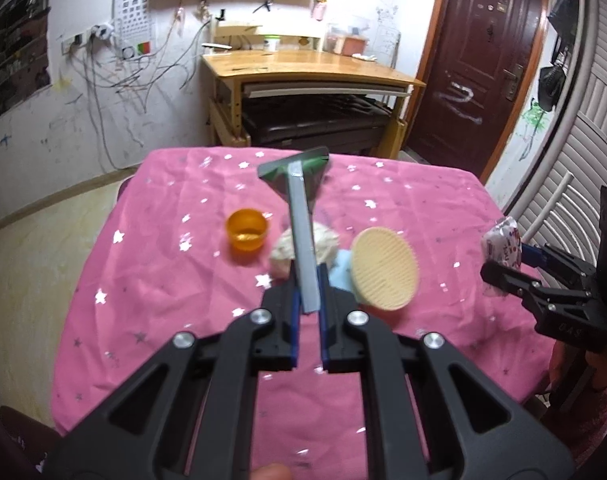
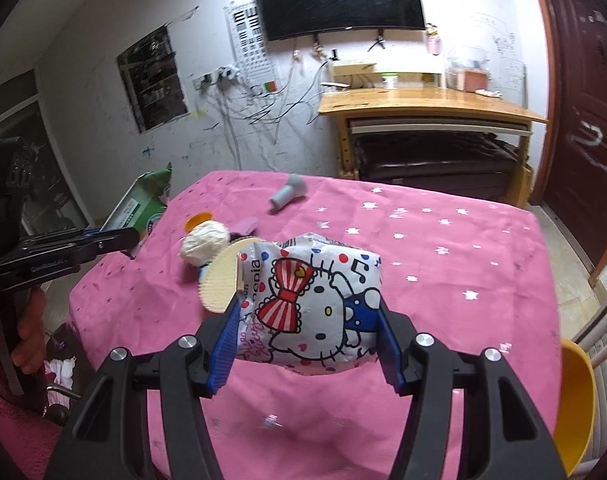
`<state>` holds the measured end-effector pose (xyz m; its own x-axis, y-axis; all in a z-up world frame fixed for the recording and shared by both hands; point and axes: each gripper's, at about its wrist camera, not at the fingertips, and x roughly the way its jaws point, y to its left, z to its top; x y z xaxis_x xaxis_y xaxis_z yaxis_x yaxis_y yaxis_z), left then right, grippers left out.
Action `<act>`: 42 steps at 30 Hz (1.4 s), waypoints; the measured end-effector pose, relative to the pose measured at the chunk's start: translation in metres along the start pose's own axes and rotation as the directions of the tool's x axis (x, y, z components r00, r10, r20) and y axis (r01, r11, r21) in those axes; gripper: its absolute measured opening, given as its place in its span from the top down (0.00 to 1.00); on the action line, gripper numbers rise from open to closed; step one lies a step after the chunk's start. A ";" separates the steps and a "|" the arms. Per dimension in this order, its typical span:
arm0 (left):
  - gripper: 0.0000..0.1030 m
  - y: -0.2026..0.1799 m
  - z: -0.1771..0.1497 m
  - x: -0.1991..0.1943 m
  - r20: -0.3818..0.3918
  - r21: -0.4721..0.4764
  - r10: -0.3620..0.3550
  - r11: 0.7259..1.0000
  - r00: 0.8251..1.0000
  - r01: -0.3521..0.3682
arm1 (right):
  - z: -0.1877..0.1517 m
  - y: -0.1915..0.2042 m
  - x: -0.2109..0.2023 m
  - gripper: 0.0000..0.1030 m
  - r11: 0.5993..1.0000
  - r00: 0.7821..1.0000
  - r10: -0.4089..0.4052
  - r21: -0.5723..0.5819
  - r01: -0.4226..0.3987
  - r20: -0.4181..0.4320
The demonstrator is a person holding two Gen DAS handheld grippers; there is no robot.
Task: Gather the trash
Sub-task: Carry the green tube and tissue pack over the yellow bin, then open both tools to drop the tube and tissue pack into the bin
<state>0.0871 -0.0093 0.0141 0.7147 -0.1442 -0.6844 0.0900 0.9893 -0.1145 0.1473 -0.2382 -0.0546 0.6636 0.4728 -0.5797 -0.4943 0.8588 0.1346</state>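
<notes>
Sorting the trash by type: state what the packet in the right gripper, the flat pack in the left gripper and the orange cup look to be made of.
Packet: thin glossy plastic film, probably; it crinkles and shines, with a printed cartoon. Flat pack: looks like printed green and white film or card; seen edge-on from the left wrist, so unclear. Orange cup: translucent plastic, likely; light glows through its wall.

Dim indoor light, soft shadows; fisheye bends edges, dark corners; slight motion blur.
</notes>
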 end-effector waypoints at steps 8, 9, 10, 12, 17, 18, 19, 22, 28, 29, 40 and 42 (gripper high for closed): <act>0.94 -0.047 0.012 0.008 -0.004 0.065 -0.043 0.997 0.999 0.044 | -0.012 -0.049 -0.029 0.48 0.994 0.997 -0.062 0.095 0.057 0.052; 0.94 -0.052 0.013 0.009 -0.005 0.074 -0.047 0.996 0.999 0.048 | -0.012 -0.055 -0.031 0.48 0.992 0.996 -0.067 0.108 0.060 0.059; 0.94 -0.061 0.015 0.010 -0.005 0.088 -0.054 0.995 0.999 0.055 | -0.014 -0.063 -0.034 0.48 0.990 0.995 -0.074 0.124 0.065 0.067; 0.94 -0.073 0.018 0.011 -0.005 0.105 -0.068 0.992 0.998 0.068 | -0.018 -0.080 -0.043 0.48 0.984 0.992 -0.098 0.159 0.083 0.086; 0.94 -0.115 0.026 0.013 -0.006 0.166 -0.127 0.978 0.992 0.126 | -0.027 -0.116 -0.065 0.48 0.962 0.978 -0.166 0.241 0.132 0.126; 0.94 -0.120 0.027 0.013 -0.006 0.175 -0.135 0.975 0.991 0.134 | -0.030 -0.126 -0.073 0.48 0.953 0.972 -0.188 0.266 0.147 0.138; 0.94 -0.128 0.027 0.014 -0.007 0.187 -0.147 0.971 0.989 0.146 | -0.032 -0.132 -0.076 0.48 0.947 0.969 -0.203 0.279 0.158 0.141; 0.94 -0.151 0.029 0.021 -0.023 0.220 -0.179 0.959 0.984 0.180 | -0.041 -0.152 -0.085 0.48 0.923 0.955 -0.261 0.325 0.205 0.140; 0.94 -0.190 0.035 0.035 -0.052 0.269 -0.221 0.936 0.974 0.227 | -0.060 -0.188 -0.086 0.48 0.867 0.926 -0.370 0.389 0.312 0.081; 0.94 -0.195 0.037 0.037 -0.056 0.274 -0.228 0.933 0.972 0.235 | -0.064 -0.196 -0.083 0.48 0.852 0.921 -0.386 0.404 0.332 0.057; 0.94 -0.268 0.035 0.066 -0.136 0.337 -0.298 0.883 0.945 0.327 | -0.088 -0.232 -0.077 0.25 0.762 0.879 -0.476 0.480 0.434 -0.040; 0.94 -0.277 0.033 0.072 -0.156 0.341 -0.303 0.877 0.940 0.339 | -0.089 -0.234 -0.082 0.25 0.756 0.878 -0.478 0.496 0.427 -0.028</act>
<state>0.1367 -0.2928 0.0203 0.5366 -0.4389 -0.7207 0.5579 0.8253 -0.0872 0.1587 -0.4960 -0.1100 0.8034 -0.0005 -0.5955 0.1878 0.9492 0.2526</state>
